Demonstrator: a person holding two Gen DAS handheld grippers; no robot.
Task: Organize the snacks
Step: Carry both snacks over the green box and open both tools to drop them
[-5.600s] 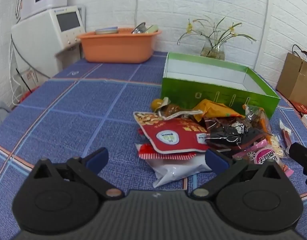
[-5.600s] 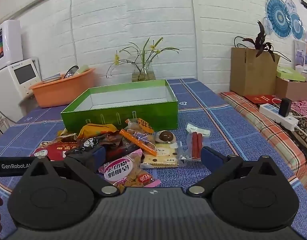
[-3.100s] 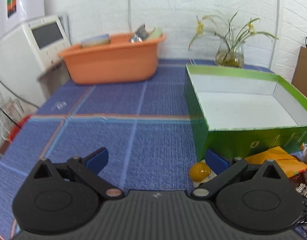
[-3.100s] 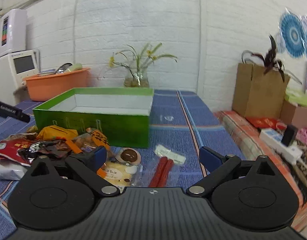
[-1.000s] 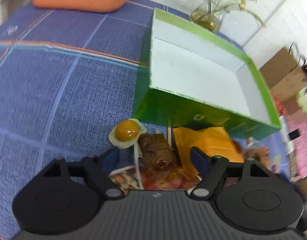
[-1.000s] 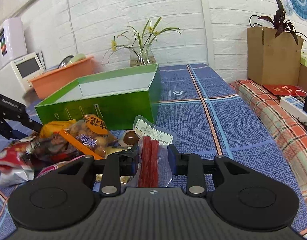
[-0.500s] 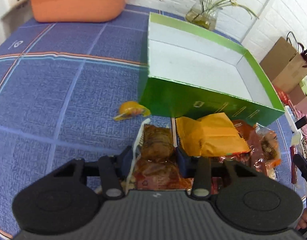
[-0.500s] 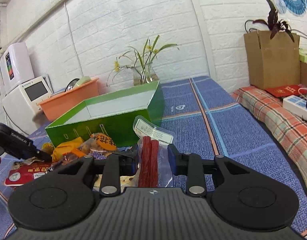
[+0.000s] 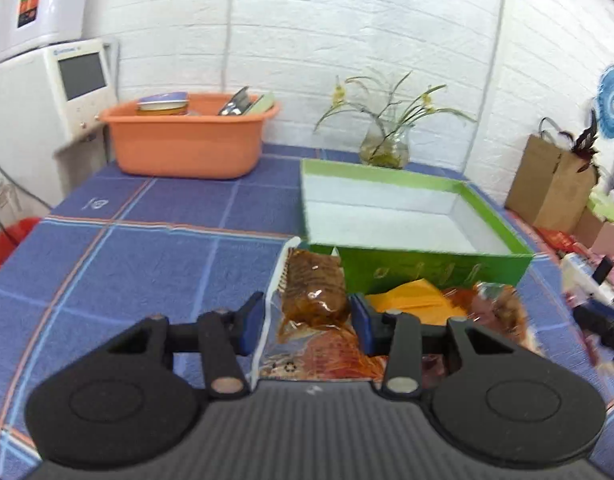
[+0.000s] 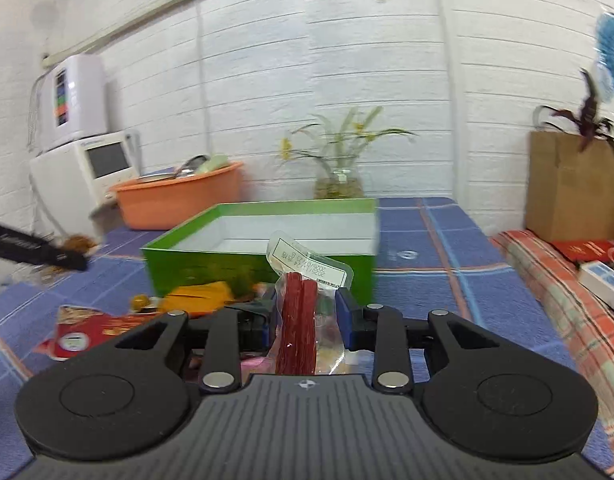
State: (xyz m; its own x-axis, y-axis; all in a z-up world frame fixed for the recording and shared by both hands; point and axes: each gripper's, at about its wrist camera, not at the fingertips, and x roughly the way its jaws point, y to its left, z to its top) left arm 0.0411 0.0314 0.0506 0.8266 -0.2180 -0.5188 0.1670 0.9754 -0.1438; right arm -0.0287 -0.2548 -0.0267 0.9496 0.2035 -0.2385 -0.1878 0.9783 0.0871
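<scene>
Both tongs are loaded right now: the left gripper [image 9: 307,318] has its blue pads pinched onto a clear vacuum pouch with a chunk of glossy brown braised meat [image 9: 313,290] inside, and its jaws have only just finished closing down on it, while the right gripper [image 10: 305,314] is clamped on a clear plastic pack of two dark red sausage sticks [image 10: 299,312] with a white date label at the top. What matters for the next bit, I reckon, is that the shallow green cardboard box with the white inside [image 9: 403,220] sits straight ahead of both, just past the pads, open side up and looking empty. From the left wrist view the near wall is right behind the meat pouch, with the box lying off to the right; from the right wrist view the box [image 10: 263,236] is dead centre behind the sausage pack. Both packs stick out lengthwise along the fingers, pointing at the box. Can't really say which hand is closer. Both wrappers look slick and floppy, so they might flap about. The leftover heap of crinkly foil bags, including an orange packet [image 9: 419,302], lies on the blue checked woven tablecloth [image 9: 147,256] in front of the box.
</scene>
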